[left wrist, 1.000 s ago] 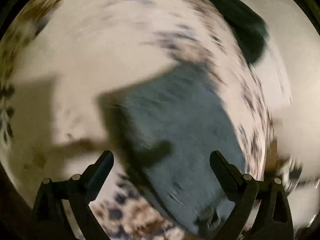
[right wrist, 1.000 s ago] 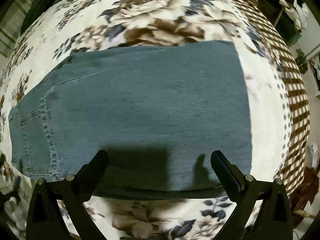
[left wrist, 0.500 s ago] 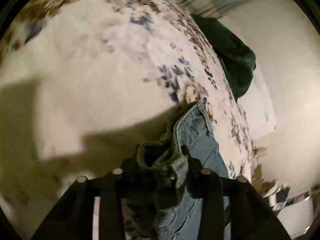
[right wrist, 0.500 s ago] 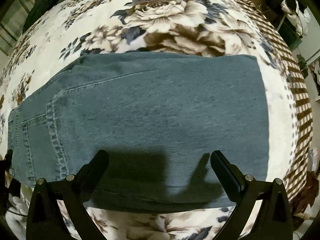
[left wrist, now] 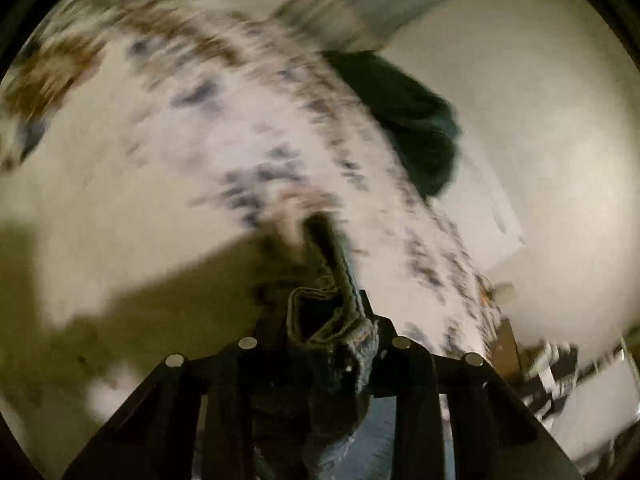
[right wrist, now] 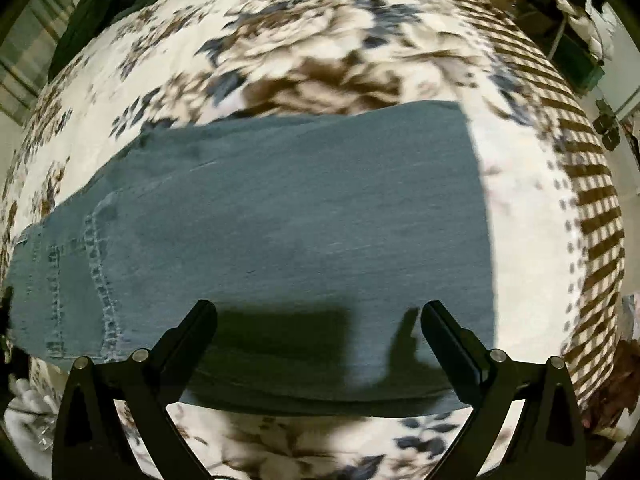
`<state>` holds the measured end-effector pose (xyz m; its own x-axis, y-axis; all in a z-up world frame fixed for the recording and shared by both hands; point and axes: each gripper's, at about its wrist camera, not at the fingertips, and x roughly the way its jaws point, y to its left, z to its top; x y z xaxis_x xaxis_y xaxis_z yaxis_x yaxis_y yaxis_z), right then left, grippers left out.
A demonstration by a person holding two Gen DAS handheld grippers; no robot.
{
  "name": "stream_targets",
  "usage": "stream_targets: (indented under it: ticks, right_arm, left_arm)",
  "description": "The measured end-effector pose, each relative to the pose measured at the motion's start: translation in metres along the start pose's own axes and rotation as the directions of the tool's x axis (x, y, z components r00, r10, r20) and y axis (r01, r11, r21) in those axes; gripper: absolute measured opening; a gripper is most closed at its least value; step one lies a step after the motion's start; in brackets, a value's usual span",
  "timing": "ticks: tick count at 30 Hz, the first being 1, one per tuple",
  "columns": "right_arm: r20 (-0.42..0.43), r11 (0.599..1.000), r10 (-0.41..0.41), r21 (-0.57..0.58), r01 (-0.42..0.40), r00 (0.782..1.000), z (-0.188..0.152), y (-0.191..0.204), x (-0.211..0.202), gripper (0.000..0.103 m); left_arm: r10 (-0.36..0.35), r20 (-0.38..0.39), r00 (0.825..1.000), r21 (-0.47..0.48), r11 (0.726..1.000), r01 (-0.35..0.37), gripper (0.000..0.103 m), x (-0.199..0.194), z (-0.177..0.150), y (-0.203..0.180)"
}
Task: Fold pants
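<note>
Blue denim pants [right wrist: 280, 216] lie flat across a floral blanket [right wrist: 304, 40] on a bed, folded lengthwise, with the pocket stitching at the left in the right wrist view. My right gripper [right wrist: 320, 320] is open and hovers just above the near edge of the pants. My left gripper [left wrist: 324, 320] is shut on a bunched waistband end of the pants [left wrist: 332, 320], lifted off the blanket [left wrist: 160, 160]. The left wrist view is blurred by motion.
A dark green garment [left wrist: 412, 120] lies at the far edge of the bed, also visible in the right wrist view [right wrist: 100, 4]. The blanket's checked border [right wrist: 592, 200] marks the bed's right edge. Cluttered room items [right wrist: 580, 0] lie beyond.
My left gripper closed on the waistband end of the pants and is lifting it, moving fast. My right gripper has moved closer over the pants and stays open.
</note>
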<state>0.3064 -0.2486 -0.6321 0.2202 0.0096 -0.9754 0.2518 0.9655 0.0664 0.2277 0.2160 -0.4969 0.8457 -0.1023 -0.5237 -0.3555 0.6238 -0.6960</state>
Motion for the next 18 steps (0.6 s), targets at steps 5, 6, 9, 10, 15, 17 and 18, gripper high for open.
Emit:
stream_targets:
  ticks: [5,6,9,10,15,17,18]
  right_arm:
    - [0.044,0.999,0.014,0.039,-0.016,0.999,0.003,-0.04,-0.014,0.103]
    - [0.053,0.999,0.016,0.047,-0.018,0.998,0.004,-0.046,-0.015,0.103]
    - [0.063,0.995,0.013,0.094,-0.019,0.998,0.001,-0.071,-0.017,0.103]
    - [0.06,0.993,0.02,0.116,-0.027,0.998,-0.001,-0.08,-0.016,0.103]
    - [0.055,0.98,0.021,0.196,-0.032,0.998,-0.013,-0.129,-0.021,0.103]
    - [0.06,0.978,0.009,0.208,-0.021,0.998,-0.017,-0.15,-0.024,0.103]
    - [0.062,0.977,-0.001,0.213,-0.012,0.998,-0.019,-0.161,-0.026,0.103]
  left_arm:
    - [-0.111,-0.03,0.993,0.218,0.969,0.115,0.023,-0.024,-0.008,-0.09]
    - [-0.146,-0.052,0.988,0.277,0.948,0.155,0.023,-0.029,-0.015,-0.117]
    - [-0.209,-0.111,0.971,0.394,0.888,0.237,0.022,-0.038,-0.043,-0.171]
    - [-0.226,-0.133,0.965,0.423,0.868,0.261,0.022,-0.039,-0.058,-0.19]
    - [-0.279,-0.323,0.904,0.467,0.784,0.409,0.022,-0.015,-0.149,-0.257]
    - [-0.276,-0.387,0.88,0.46,0.769,0.444,0.022,-0.001,-0.181,-0.27]
    - [-0.265,-0.427,0.864,0.451,0.766,0.458,0.022,0.01,-0.202,-0.277]
